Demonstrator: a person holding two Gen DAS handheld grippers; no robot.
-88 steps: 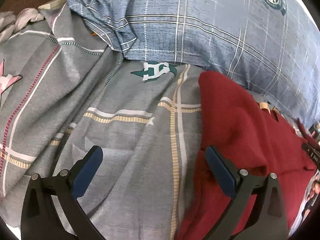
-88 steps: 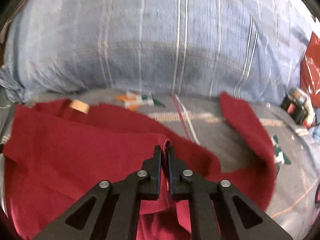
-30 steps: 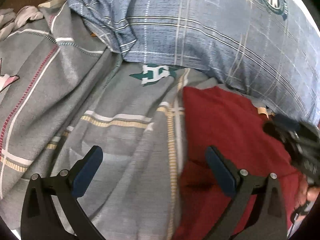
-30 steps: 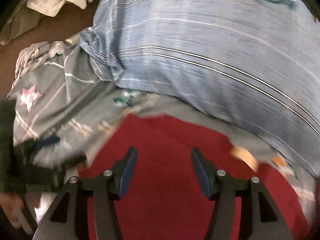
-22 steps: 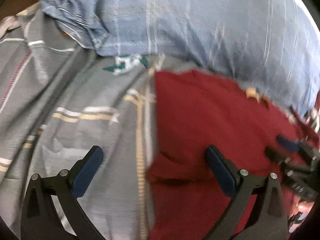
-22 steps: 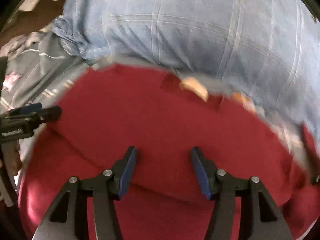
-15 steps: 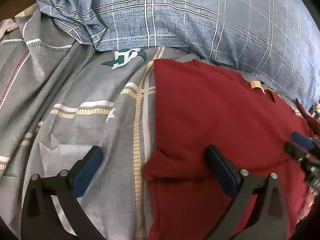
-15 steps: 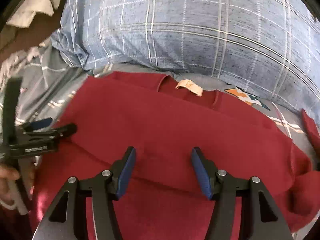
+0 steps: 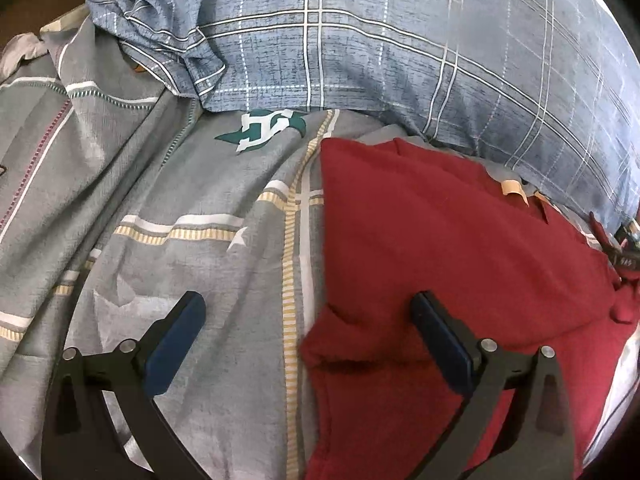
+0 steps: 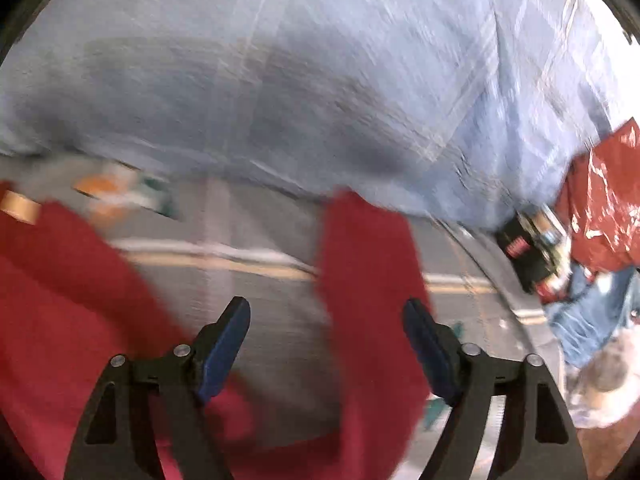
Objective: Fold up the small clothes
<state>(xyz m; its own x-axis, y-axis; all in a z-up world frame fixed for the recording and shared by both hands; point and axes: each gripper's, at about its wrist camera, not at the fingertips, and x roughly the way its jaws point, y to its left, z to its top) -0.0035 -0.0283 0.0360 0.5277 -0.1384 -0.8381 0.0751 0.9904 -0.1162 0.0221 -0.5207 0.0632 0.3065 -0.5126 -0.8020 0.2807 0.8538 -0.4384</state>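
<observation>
A dark red garment (image 9: 448, 264) lies on the grey patterned bedsheet (image 9: 192, 208), its folded left edge straight and a tan neck label (image 9: 512, 188) near the pillow. My left gripper (image 9: 308, 320) hovers open over that left edge, nothing between its blue pads. In the blurred right wrist view, a red sleeve (image 10: 368, 280) sticks out toward the pillow. My right gripper (image 10: 326, 324) is above the sleeve with its jaws opening; the pads do not press on the cloth. A tip of the right gripper (image 9: 624, 256) shows at the far right edge of the left wrist view.
A big blue plaid pillow (image 9: 400, 48) lies along the far side of the garment. To the right are a shiny red bag (image 10: 604, 196), a dark box (image 10: 528, 256) and blue cloth (image 10: 588, 316). Rumpled grey sheet (image 9: 60, 152) spreads to the left.
My right gripper swung from the garment's body out to the right, over the sleeve, and its jaws widened. The left gripper stayed open over the left edge; the red cloth now lies flatter.
</observation>
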